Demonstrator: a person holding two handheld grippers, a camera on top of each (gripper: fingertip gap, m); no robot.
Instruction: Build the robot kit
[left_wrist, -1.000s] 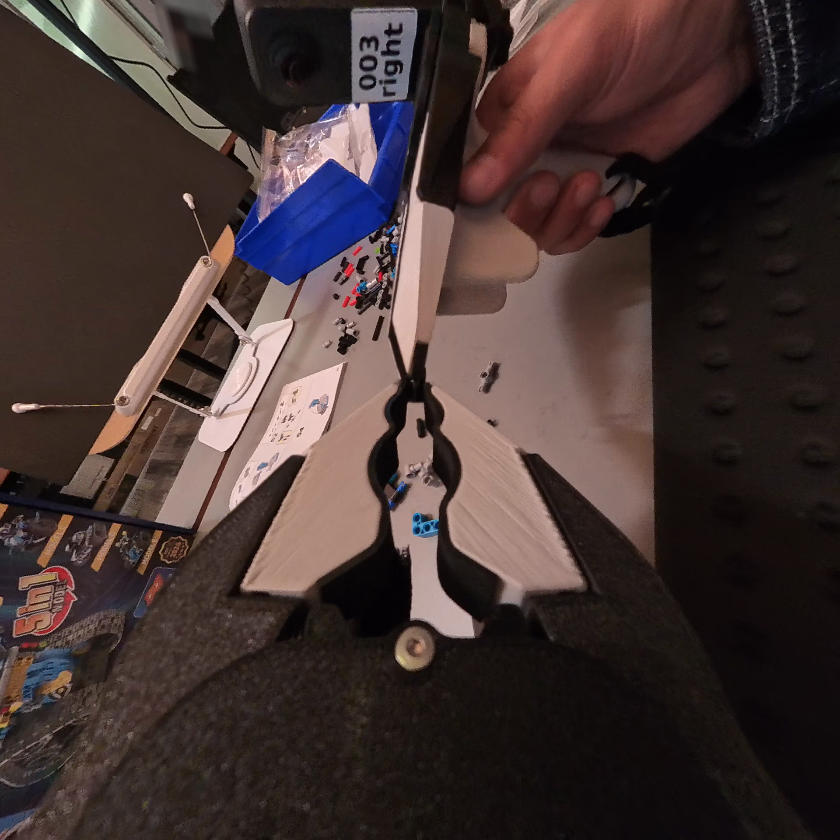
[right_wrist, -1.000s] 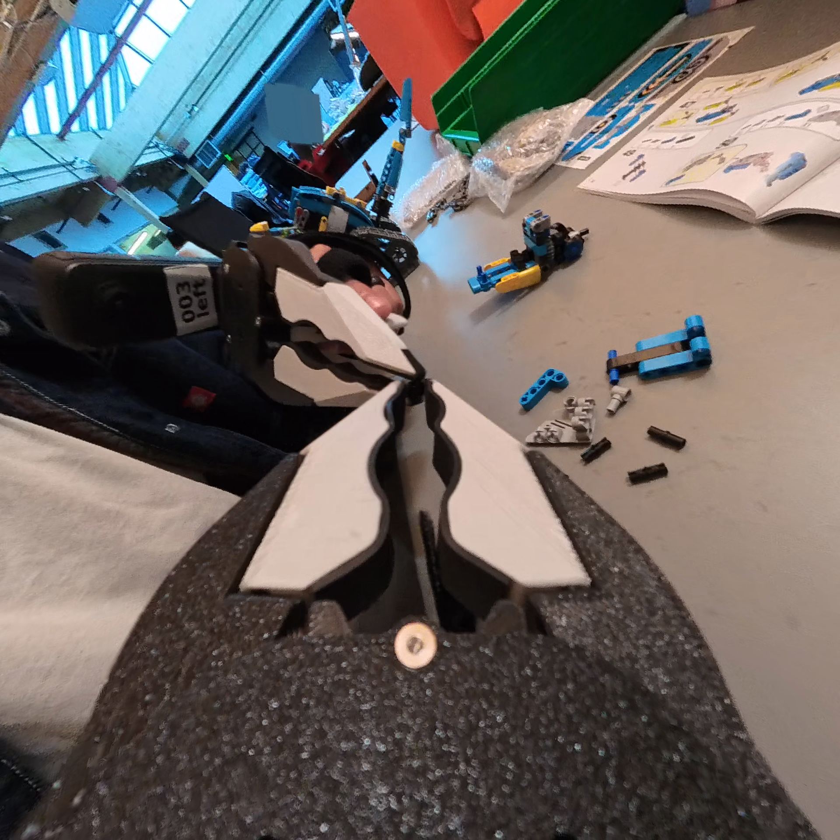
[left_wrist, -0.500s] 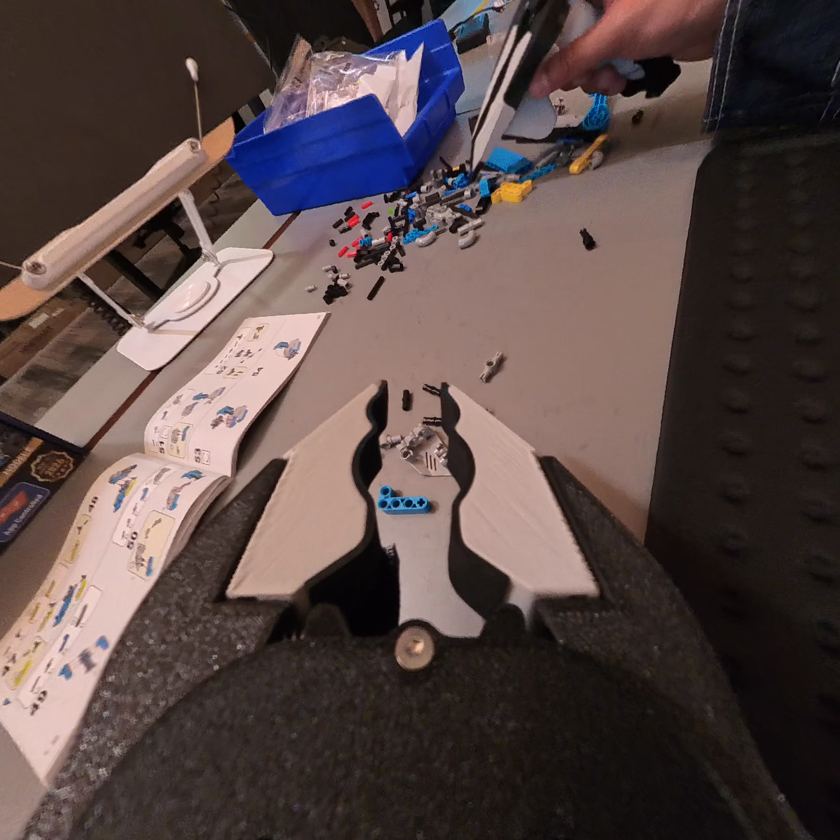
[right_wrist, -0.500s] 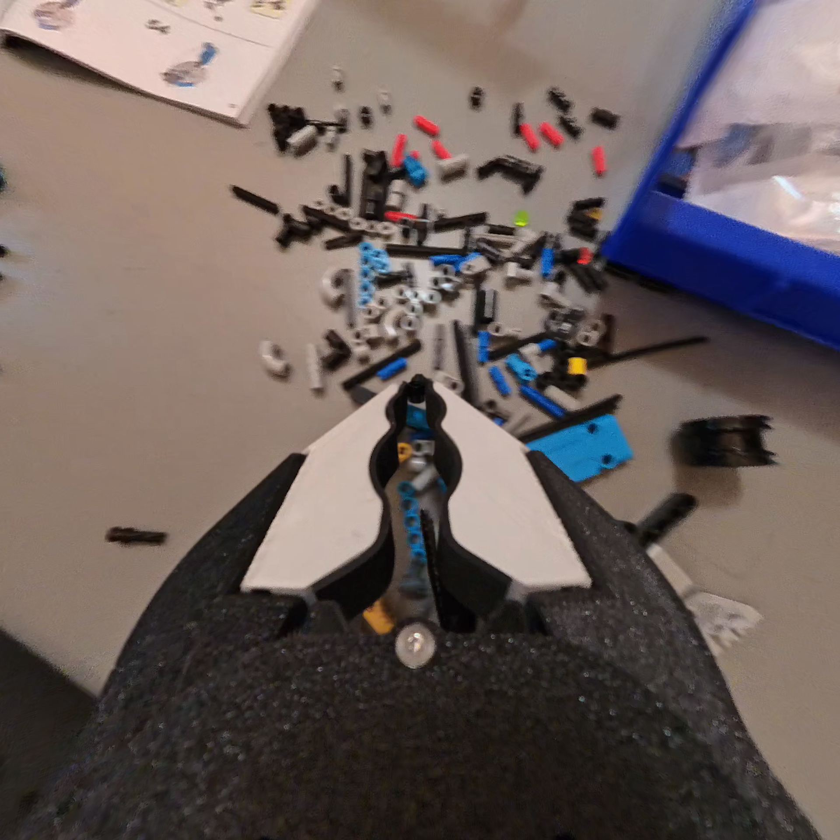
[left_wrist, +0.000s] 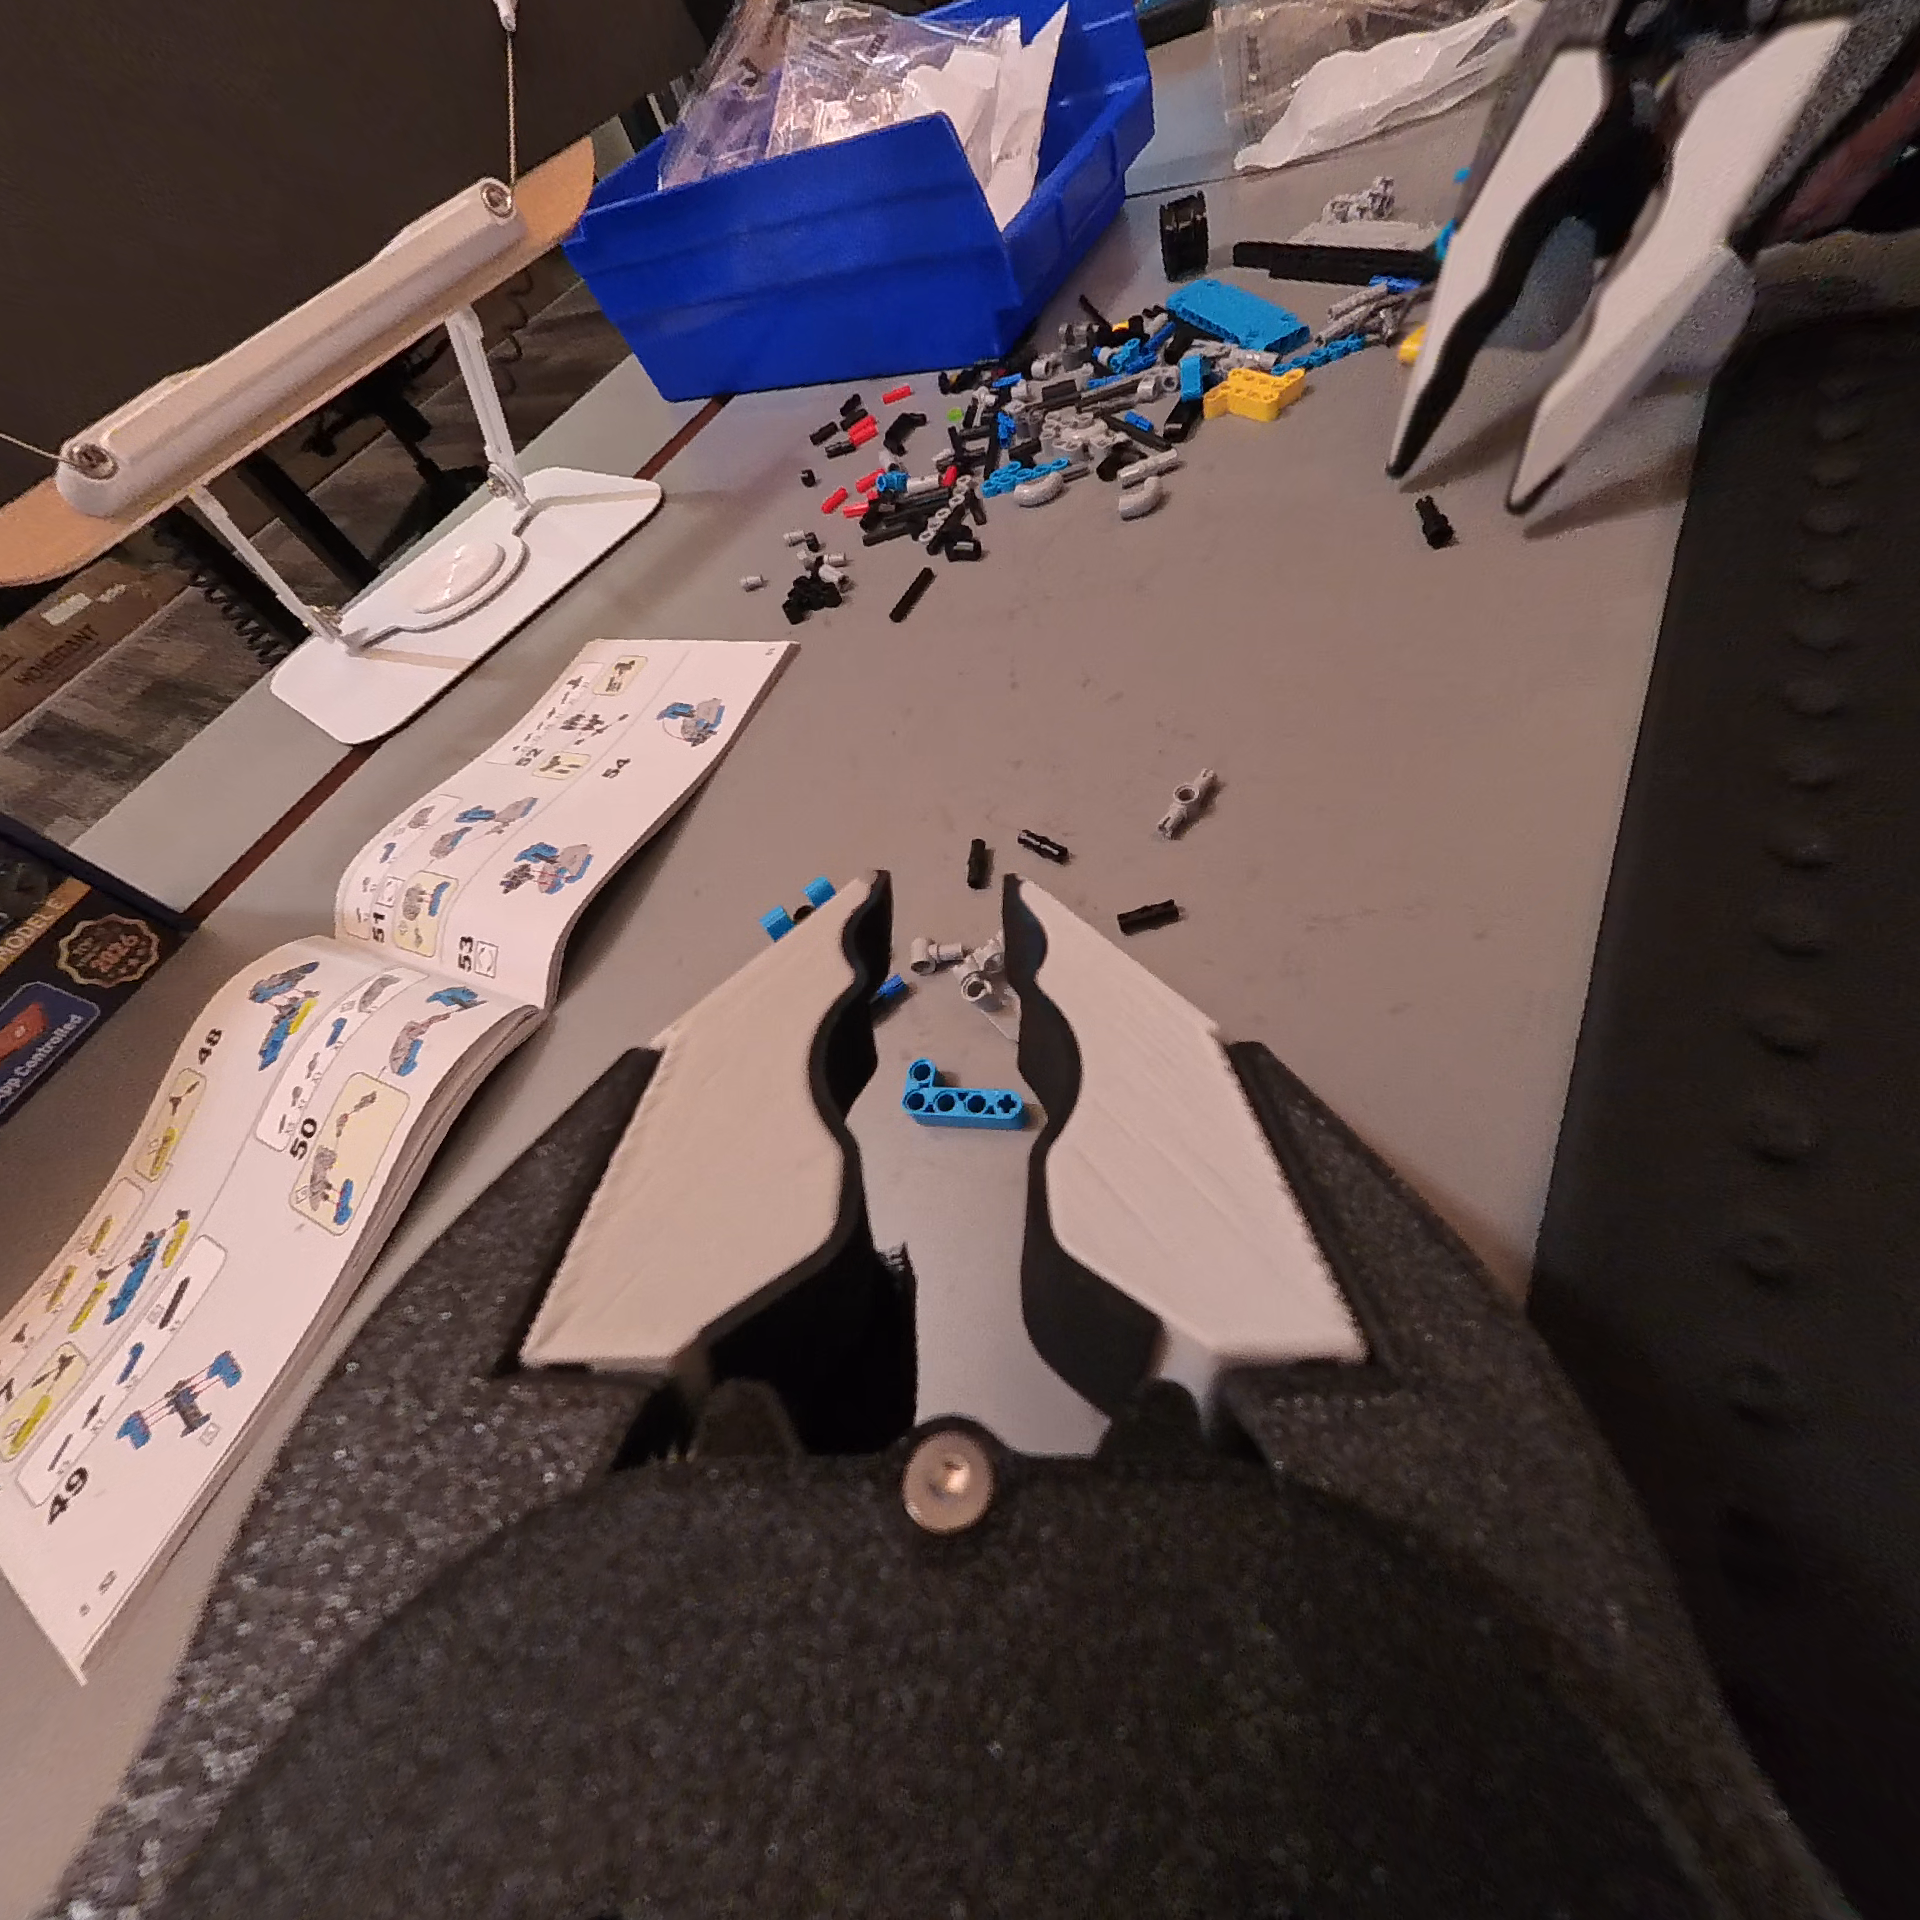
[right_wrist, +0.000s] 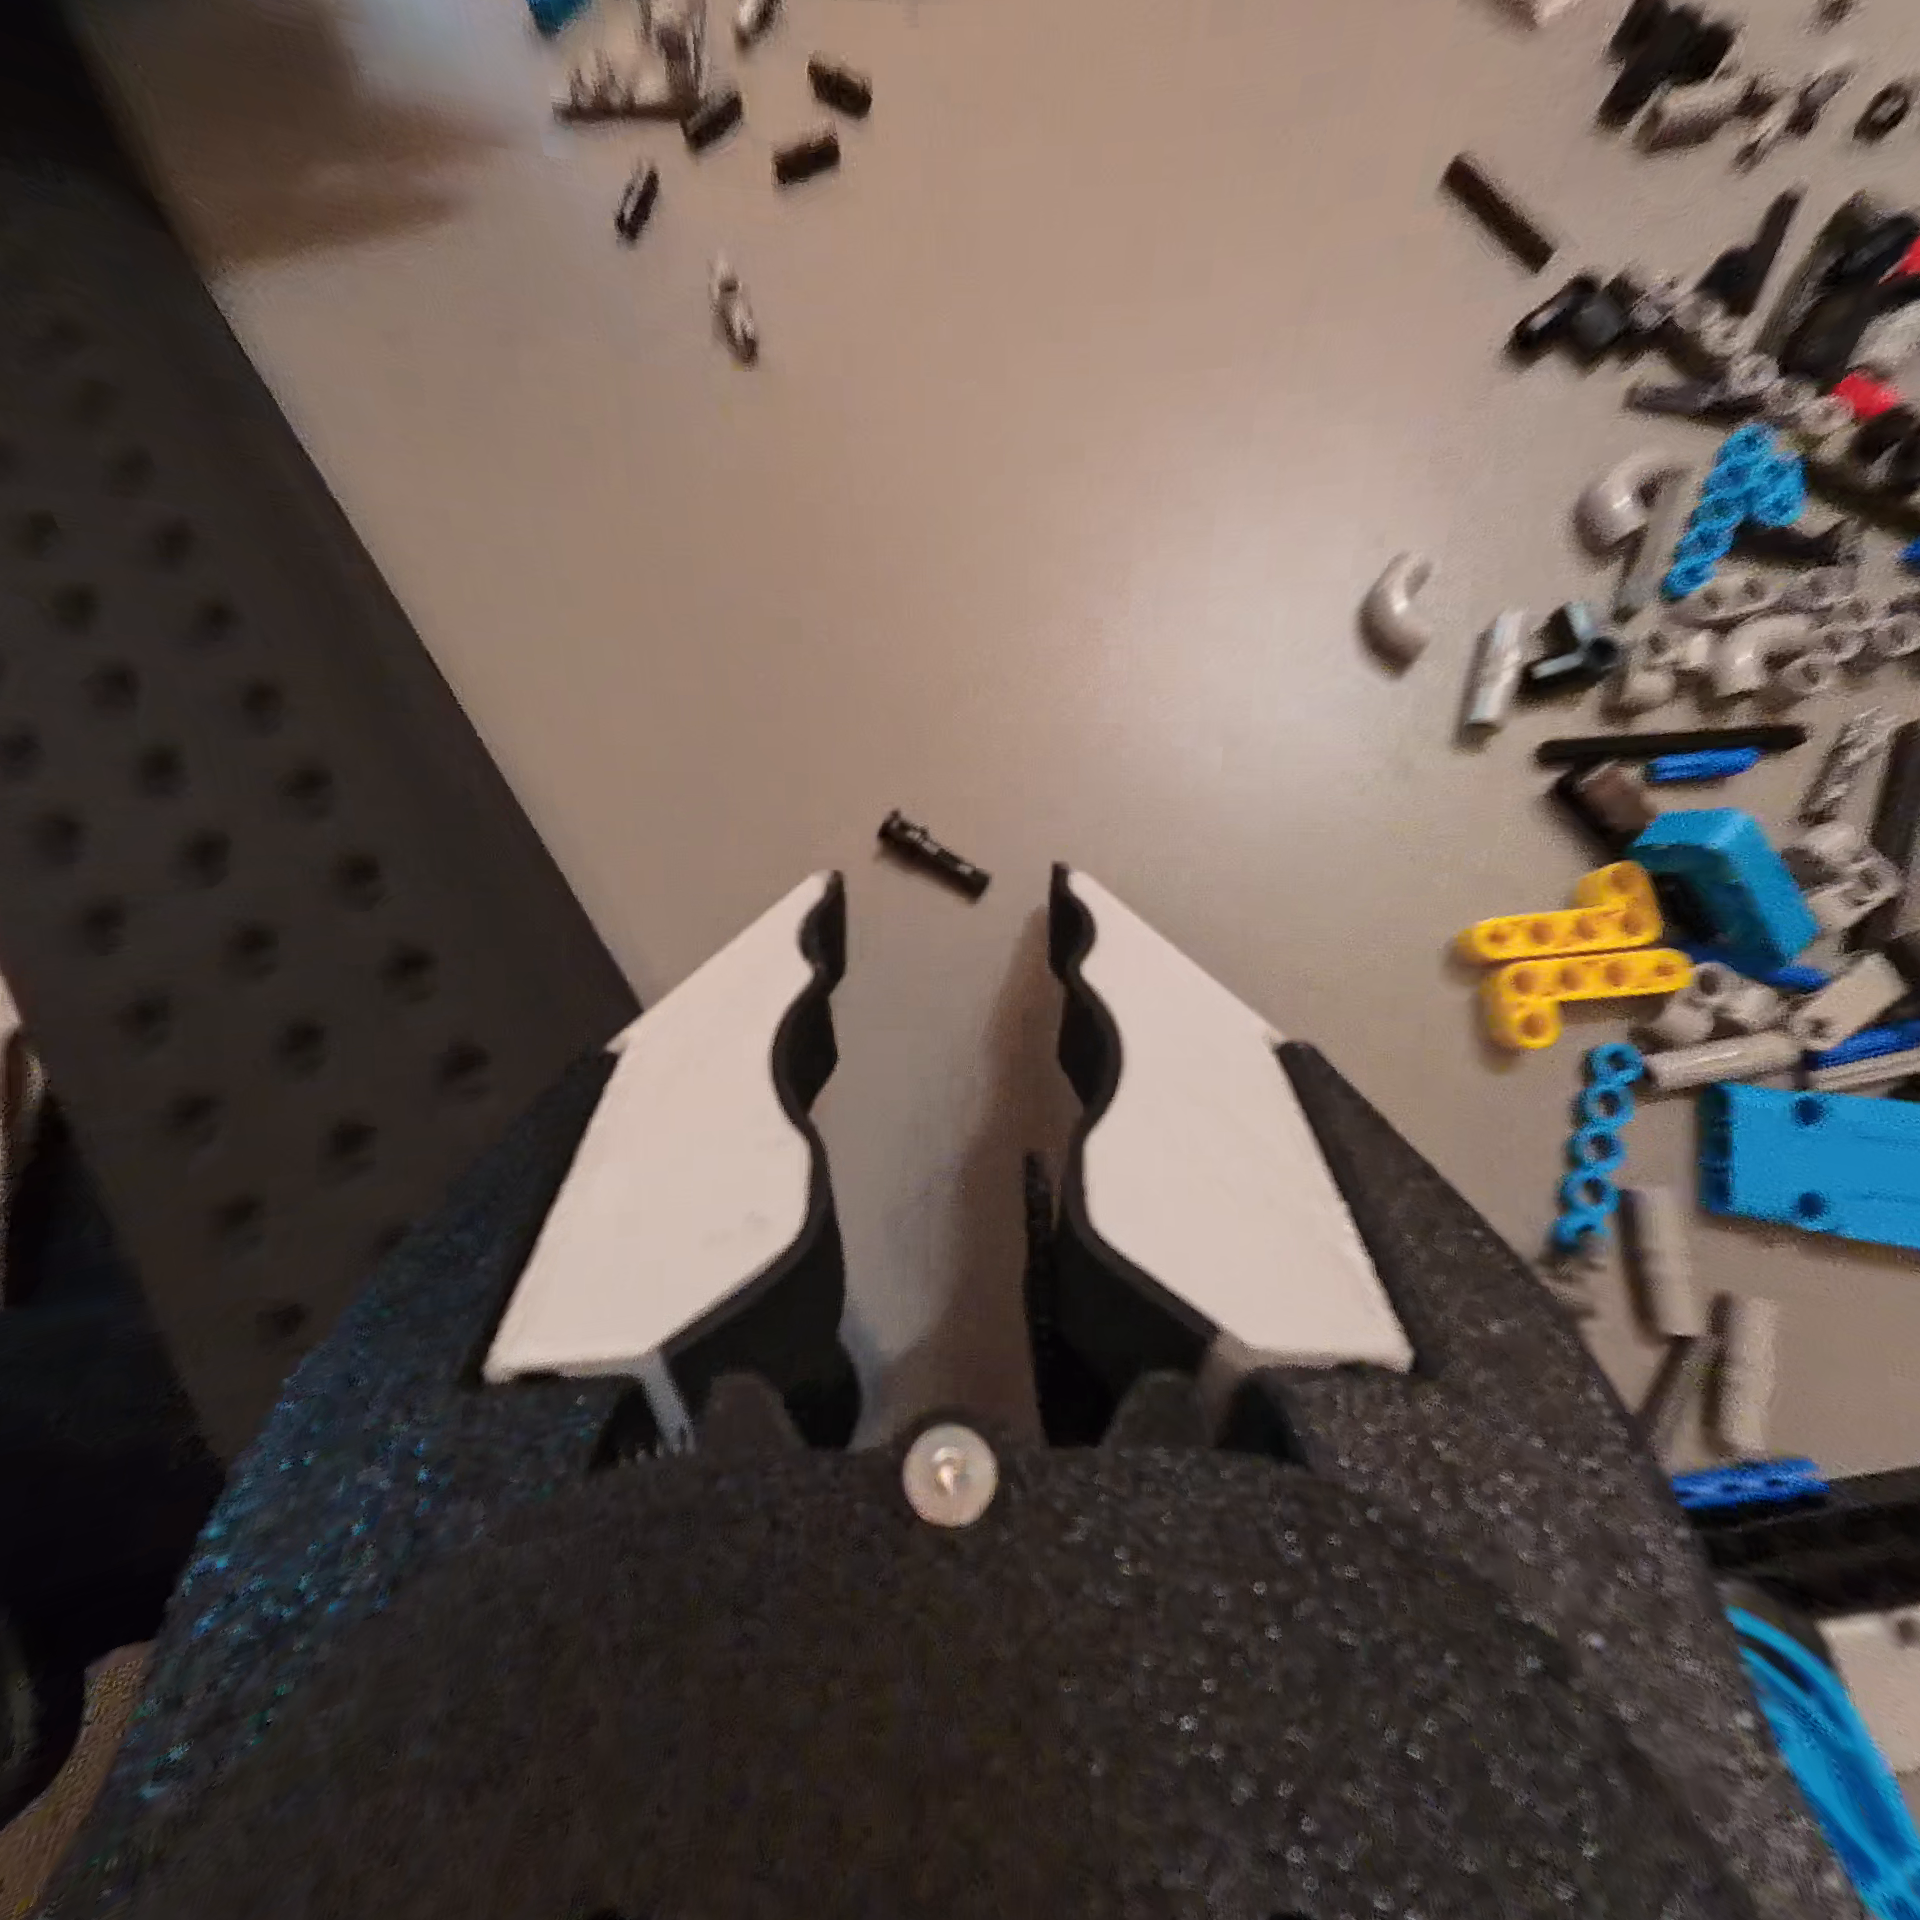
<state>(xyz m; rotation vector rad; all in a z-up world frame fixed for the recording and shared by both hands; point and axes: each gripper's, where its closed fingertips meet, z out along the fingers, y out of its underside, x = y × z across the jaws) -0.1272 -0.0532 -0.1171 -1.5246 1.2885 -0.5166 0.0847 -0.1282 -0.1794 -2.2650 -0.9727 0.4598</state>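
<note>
A black pin lies on the grey table, just past the spread, empty fingertips of the right gripper. The left gripper is held apart and empty over a blue beam and grey connectors, beside an open booklet.

Parted left gripper over blue beam

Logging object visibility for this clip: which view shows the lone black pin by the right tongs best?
The right wrist view: the black pin lies large and unobstructed on the table, just ahead of the open right tongs. The left wrist view shows it only small and far off, below those tongs.
</note>
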